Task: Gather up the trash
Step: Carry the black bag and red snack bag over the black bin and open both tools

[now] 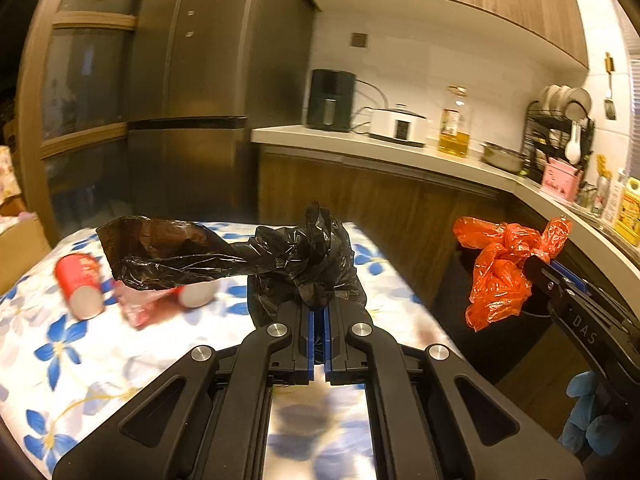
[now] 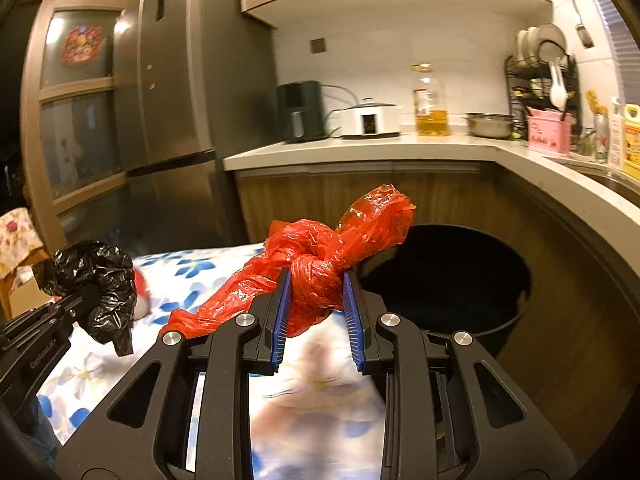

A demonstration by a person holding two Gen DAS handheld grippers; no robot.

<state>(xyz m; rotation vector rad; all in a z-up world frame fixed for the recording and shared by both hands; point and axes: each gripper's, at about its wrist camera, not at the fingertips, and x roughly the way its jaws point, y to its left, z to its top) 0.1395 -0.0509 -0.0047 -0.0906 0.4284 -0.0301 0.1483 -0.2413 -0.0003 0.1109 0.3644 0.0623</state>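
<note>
My left gripper (image 1: 319, 308) is shut on a crumpled black plastic bag (image 1: 248, 256) and holds it above the flowered table (image 1: 60, 352); it also shows in the right wrist view (image 2: 98, 280). My right gripper (image 2: 316, 296) is shut on a knotted red plastic bag (image 2: 320, 264), lifted near the table's right edge; the bag shows in the left wrist view (image 1: 500, 272). A black trash bin (image 2: 448, 280) stands on the floor just right of the table. Two red paper cups (image 1: 80, 284) and a pink wrapper (image 1: 138, 308) lie on the table.
A kitchen counter (image 1: 360, 144) runs behind and to the right, with an air fryer (image 1: 330, 100), a cooker (image 1: 400, 124), an oil bottle (image 1: 454, 128) and a dish rack (image 1: 560, 132). A tall fridge (image 1: 192, 92) stands at the back left.
</note>
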